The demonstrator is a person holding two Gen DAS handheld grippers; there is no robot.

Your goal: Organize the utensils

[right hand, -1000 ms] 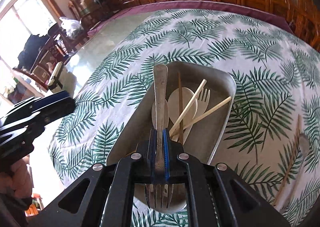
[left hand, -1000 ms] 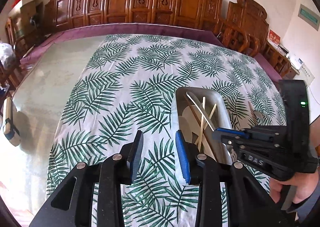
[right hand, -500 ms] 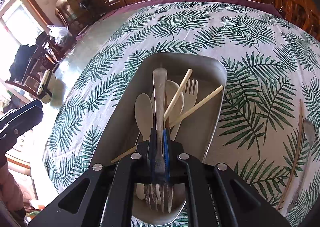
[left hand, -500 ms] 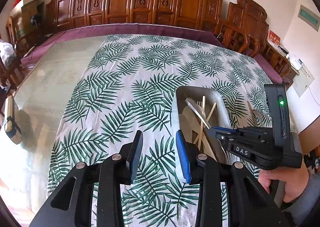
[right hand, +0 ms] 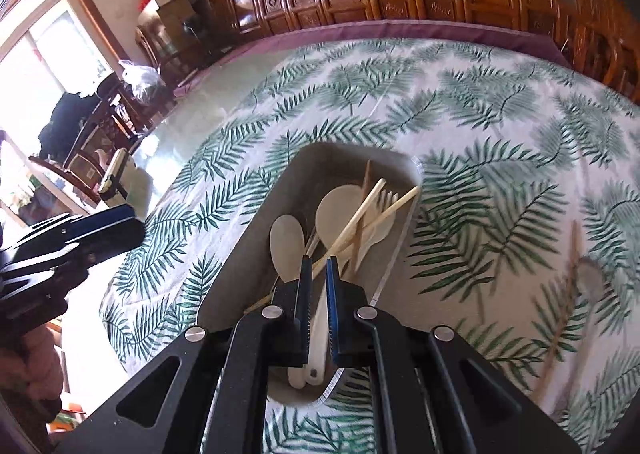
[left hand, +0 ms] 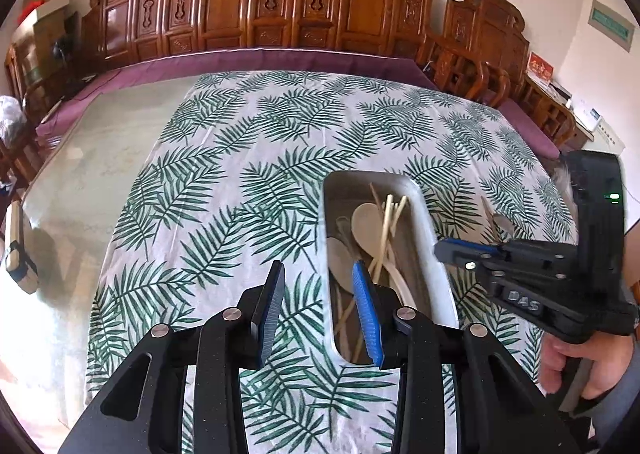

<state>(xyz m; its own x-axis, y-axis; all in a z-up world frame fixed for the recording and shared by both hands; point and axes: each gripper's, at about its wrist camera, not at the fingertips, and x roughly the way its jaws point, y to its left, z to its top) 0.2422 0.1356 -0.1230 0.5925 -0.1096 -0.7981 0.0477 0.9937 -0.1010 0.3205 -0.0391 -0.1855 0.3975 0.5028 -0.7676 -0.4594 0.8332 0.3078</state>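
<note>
Tray (right hand: 236, 254): metal, holds light stiff spoons, slippery chopsticks.
Right tongs (right hand: 318, 274): above tray, slightly parted, empty.
Left tongs (left hand: 318, 302): beside tray, spread, empty.
Loose chopstick (right hand: 570, 282): right of tray; pinch mid-length.

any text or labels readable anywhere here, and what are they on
"DAS": on the body of the right gripper, seen from the left wrist view.
Green wall sign: too blurred to read.
Red card on the sideboard: too small to read.
White wall panel: unreadable.
Nothing readable in the right wrist view.

Spoon handles (right hand: 316, 334) — hidden behind tongs (right hand: 317, 274)
</note>
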